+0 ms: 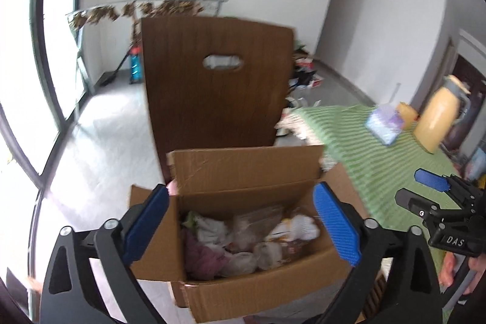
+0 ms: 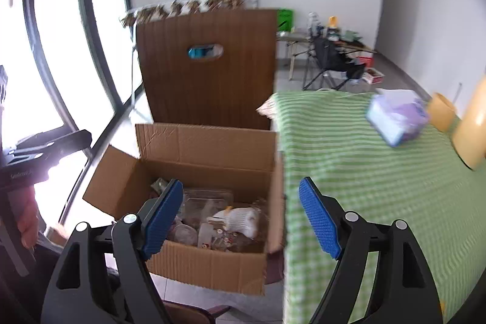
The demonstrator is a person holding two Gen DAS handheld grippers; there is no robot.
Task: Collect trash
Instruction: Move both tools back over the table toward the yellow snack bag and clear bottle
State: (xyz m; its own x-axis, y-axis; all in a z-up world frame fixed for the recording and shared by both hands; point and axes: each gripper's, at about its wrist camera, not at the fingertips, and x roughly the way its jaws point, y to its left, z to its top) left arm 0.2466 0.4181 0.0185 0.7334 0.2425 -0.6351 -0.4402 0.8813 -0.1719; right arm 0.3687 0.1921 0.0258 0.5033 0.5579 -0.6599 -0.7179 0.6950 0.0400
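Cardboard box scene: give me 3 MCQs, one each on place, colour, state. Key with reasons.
1. Where does the cardboard box sit relative to the green checked tablecloth?
A. On top of it
B. Beside its left edge, lower down
C. Behind the wooden chair back

2. What colour are the finger pads of the right hand-held gripper?
A. Blue
B. Red
C. Yellow

3. What state is the left hand-held gripper in?
A. Shut on a tissue
B. Shut on a box flap
C. Open, holding nothing

Key:
1. B: the right wrist view shows the box next to the cloth's left edge, below the tabletop.
2. A: both pads are plainly blue.
3. C: its jaws stand wide apart over the box, with nothing between them.
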